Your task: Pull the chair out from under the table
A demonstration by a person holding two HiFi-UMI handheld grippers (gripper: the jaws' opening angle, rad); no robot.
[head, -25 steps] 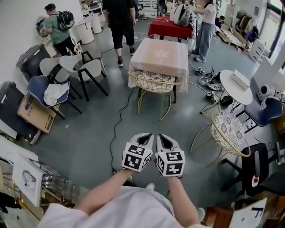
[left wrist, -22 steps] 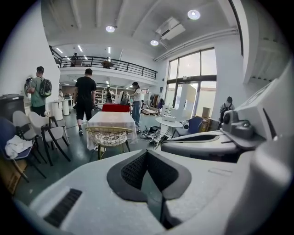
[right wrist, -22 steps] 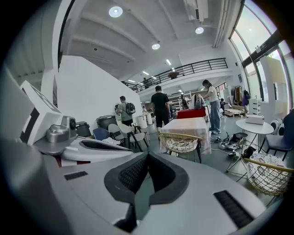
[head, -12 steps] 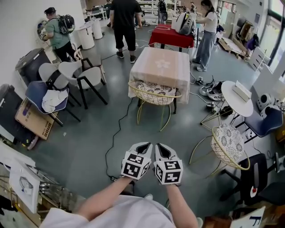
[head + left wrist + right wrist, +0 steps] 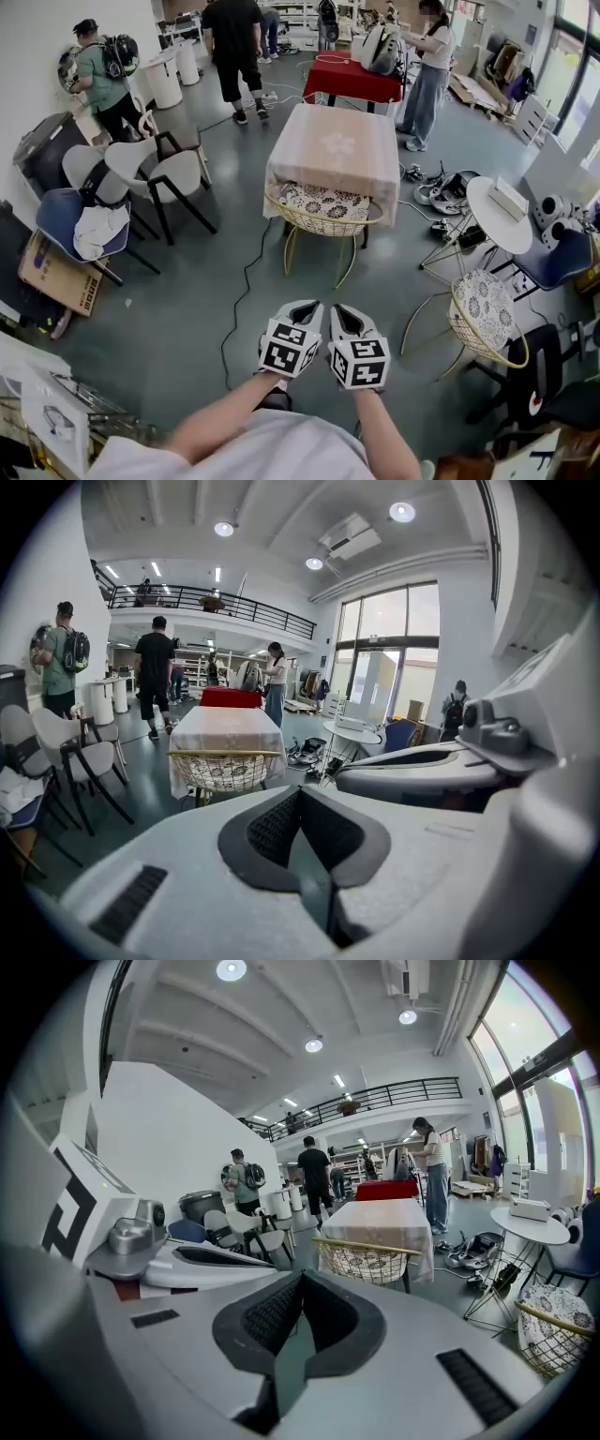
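Observation:
A gold wire chair (image 5: 323, 212) with a patterned cushion stands tucked under the near edge of a square table (image 5: 336, 142) covered with a pale pink cloth. It also shows ahead in the left gripper view, chair (image 5: 225, 770) under table (image 5: 225, 729), and in the right gripper view, chair (image 5: 366, 1261) under table (image 5: 386, 1215). My left gripper (image 5: 307, 307) and right gripper (image 5: 341, 311) are held side by side over the grey floor, well short of the chair. Both point at it, and both are shut with nothing between the jaws (image 5: 300, 803) (image 5: 296, 1288).
A black cable (image 5: 246, 279) runs across the floor toward the table's left side. A second wire chair (image 5: 484, 317) and a round white table (image 5: 495, 202) stand at the right. Grey chairs (image 5: 173, 173) and a cardboard box (image 5: 58, 274) are at the left. People stand beyond the table by a red table (image 5: 352, 79).
Both grippers have moved forward together toward the chair, which now lies nearer and lower in the head view. The jaws stayed shut. The people at the back have shifted a little.

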